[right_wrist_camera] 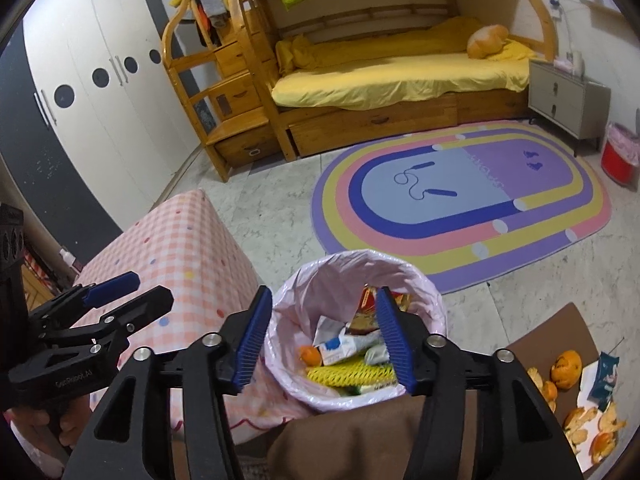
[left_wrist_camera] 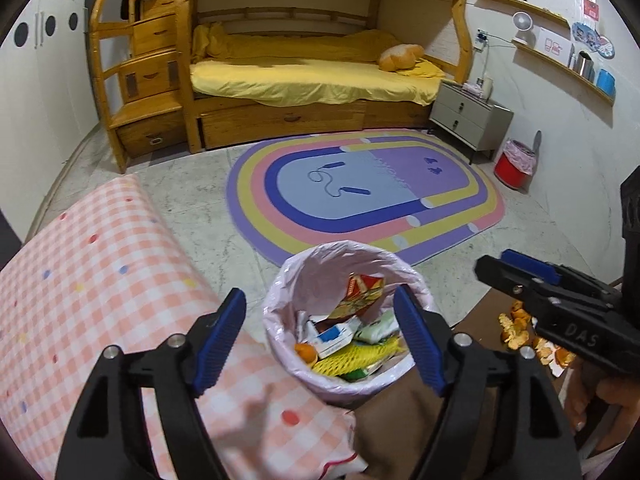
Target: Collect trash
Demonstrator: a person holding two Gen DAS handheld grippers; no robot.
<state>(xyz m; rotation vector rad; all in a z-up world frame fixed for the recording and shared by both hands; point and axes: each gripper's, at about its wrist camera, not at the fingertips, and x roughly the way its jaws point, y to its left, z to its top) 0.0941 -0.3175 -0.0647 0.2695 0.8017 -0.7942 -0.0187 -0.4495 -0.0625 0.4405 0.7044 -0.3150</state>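
Note:
A small bin with a pink liner [left_wrist_camera: 288, 280] [right_wrist_camera: 304, 288] stands on the floor below both grippers. It holds a red snack wrapper [left_wrist_camera: 362, 292], a white and blue carton [right_wrist_camera: 340, 350], yellow foam netting [left_wrist_camera: 356, 354] and an orange piece [right_wrist_camera: 310, 354]. My left gripper [left_wrist_camera: 320, 340] is open and empty over the bin. My right gripper [right_wrist_camera: 322, 336] is open and empty over it too; it also shows at the right of the left wrist view [left_wrist_camera: 516, 276]. Orange peels [right_wrist_camera: 580, 424] [left_wrist_camera: 520, 328], a mandarin [right_wrist_camera: 566, 364] and a dark wrapper [right_wrist_camera: 604, 376] lie on the brown surface to the right.
A pink checked cloth covers a table [left_wrist_camera: 92, 288] [right_wrist_camera: 176, 248] on the left. A brown surface [right_wrist_camera: 552, 332] lies right. A striped oval rug [left_wrist_camera: 360, 188], a wooden bunk bed [left_wrist_camera: 304, 80], a grey nightstand [left_wrist_camera: 468, 116] and a red bin [left_wrist_camera: 514, 164] stand beyond.

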